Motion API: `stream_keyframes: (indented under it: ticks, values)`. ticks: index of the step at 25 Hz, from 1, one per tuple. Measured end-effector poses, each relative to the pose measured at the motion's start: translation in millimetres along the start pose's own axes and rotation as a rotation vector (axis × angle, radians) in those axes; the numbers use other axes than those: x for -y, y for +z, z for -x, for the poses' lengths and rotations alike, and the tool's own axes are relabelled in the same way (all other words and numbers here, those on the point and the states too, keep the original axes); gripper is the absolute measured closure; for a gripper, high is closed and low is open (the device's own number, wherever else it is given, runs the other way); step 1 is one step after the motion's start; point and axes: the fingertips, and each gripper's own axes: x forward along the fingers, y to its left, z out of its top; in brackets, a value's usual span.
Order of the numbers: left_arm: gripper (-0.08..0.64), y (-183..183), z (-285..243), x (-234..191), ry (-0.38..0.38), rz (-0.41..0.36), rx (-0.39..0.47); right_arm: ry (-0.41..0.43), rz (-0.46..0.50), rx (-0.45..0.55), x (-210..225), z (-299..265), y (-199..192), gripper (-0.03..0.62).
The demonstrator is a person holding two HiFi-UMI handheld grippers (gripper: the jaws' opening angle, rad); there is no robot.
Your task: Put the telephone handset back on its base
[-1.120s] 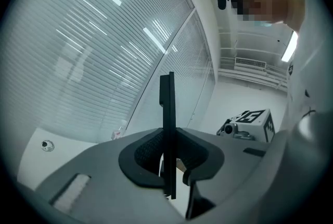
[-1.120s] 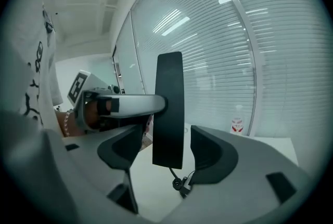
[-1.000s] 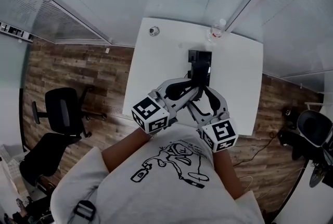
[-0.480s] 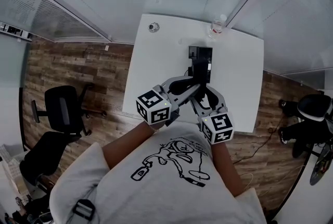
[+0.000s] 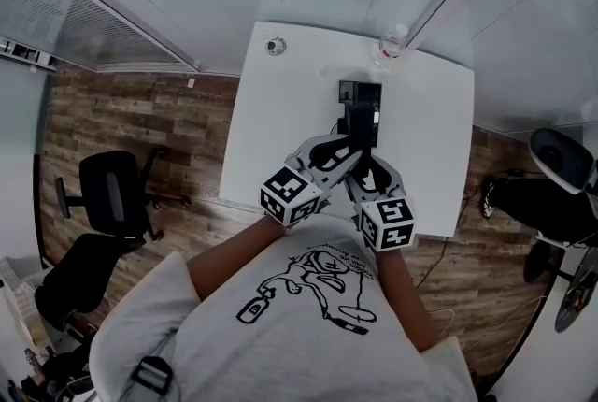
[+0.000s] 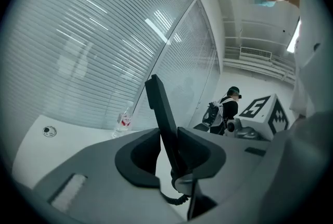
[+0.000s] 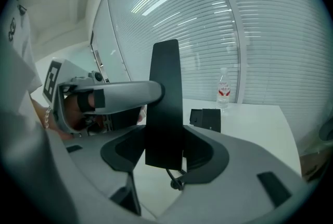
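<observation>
In the head view the left gripper and the right gripper meet over the near half of the white table. Both are clamped on the black telephone handset, whose length runs away from them toward the base. The base lies straight ahead of both sets of jaws, just past the handset's far end, and from here it cannot be told whether the two touch. The left gripper comes in at a slant from the left and the right from nearly behind, so neither is clearly nearer the base. In the left gripper view the handset shows edge-on, a thin bar rising steeply from between the jaws and leaning left. It is pinched across its thin dimension, its coiled cord hanging beneath. The base is hidden behind the gripper's own body, and the right gripper shows off to the right. In the right gripper view the handset shows its broad face, upright between the jaws, which have just been closing and bear on its two long edges. The base sits on the table ahead and slightly right of these jaws, lower than the handset and clear of it, with a water bottle farther beyond. Judging by this, the handset must be tipped forward and lowered until its length lies along the base.
</observation>
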Motion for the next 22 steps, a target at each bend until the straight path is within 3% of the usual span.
stream_keyframes:
  ticks: [11,22]
  values:
    - [0.449,-19.9,-7.3,-13.5,0.073,-0.1,-0.051,-0.033,-0.063,-0.06,6.5,-16.2,-17.0,0.383]
    - [0.443,-42.3,-15.2,-33.5,0.104,-0.096,-0.118,-0.04,-0.124,-0.138,13.0,-38.5,-36.1,0.382]
